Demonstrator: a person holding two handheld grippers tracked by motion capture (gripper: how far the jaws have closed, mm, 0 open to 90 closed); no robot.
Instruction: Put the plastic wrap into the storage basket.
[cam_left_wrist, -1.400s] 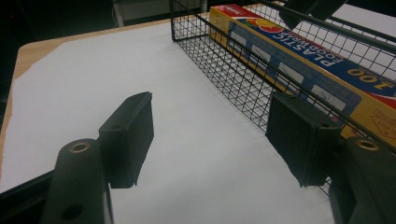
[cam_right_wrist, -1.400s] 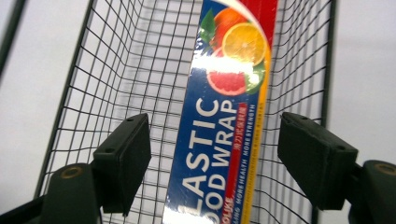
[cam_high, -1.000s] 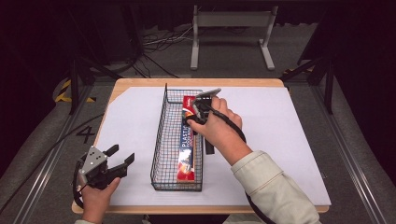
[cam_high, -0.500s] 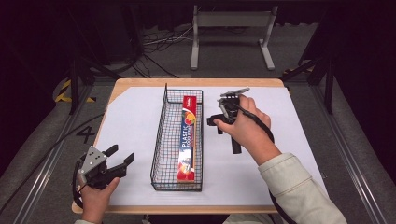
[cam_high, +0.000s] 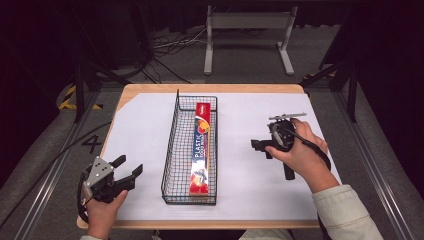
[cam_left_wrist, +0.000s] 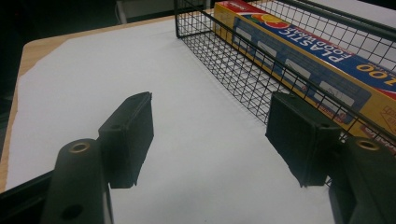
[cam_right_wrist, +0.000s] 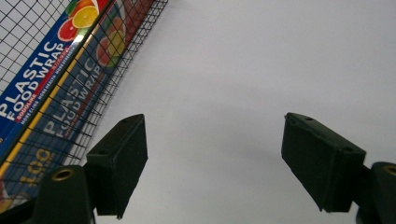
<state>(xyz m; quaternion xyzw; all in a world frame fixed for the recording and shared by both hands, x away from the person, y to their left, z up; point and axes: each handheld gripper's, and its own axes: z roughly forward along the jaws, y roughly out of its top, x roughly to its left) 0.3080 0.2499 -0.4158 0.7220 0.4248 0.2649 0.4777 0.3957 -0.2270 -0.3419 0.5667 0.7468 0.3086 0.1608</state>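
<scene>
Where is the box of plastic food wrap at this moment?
In the high view, the plastic food wrap box lies lengthwise inside the black wire basket at the table's middle, between the left gripper and the right gripper.

Box (cam_left_wrist: 299, 51) far end (past the frame edge), small print seemingly illegible

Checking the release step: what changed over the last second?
The right claw left the plastic wrap box, which it was over a second ago, pulling back to the person's right over the white sheet; its jaws are open and empty. The box lies in the wire basket as before. The left claw stayed open near the table's front left.
</scene>
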